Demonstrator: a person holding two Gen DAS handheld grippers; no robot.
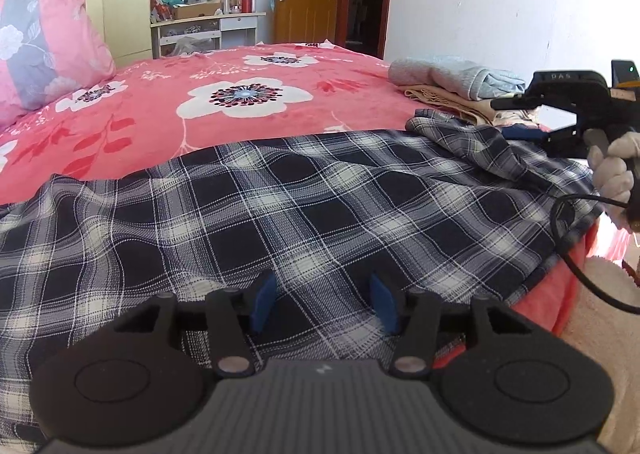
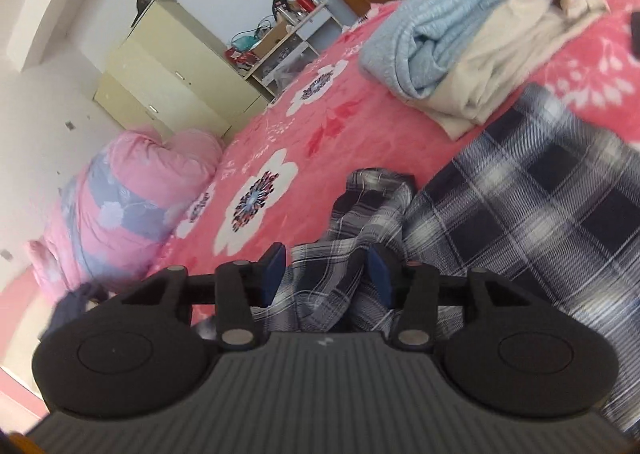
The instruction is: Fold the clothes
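A navy-and-white plaid shirt (image 1: 304, 206) lies spread across the near part of the bed. My left gripper (image 1: 324, 302) hovers low over its near edge, open, its blue pads (image 1: 264, 300) apart with only flat cloth beneath them. A gloved hand (image 1: 612, 170) holds my right gripper (image 1: 508, 117) at the shirt's right end. In the right wrist view, which is rolled over, the right gripper (image 2: 326, 270) is open; a crumpled fold of the plaid shirt (image 2: 360, 214) lies loose between its pads, which do not press on it.
A folded pile of light blue and beige clothes (image 1: 452, 82) (image 2: 472, 42) sits on the coral floral bedspread (image 1: 248, 94) beyond the shirt. A pink quilt roll (image 1: 44, 42) lies at the far left. A black cable (image 1: 568, 246) hangs by the bed's right edge.
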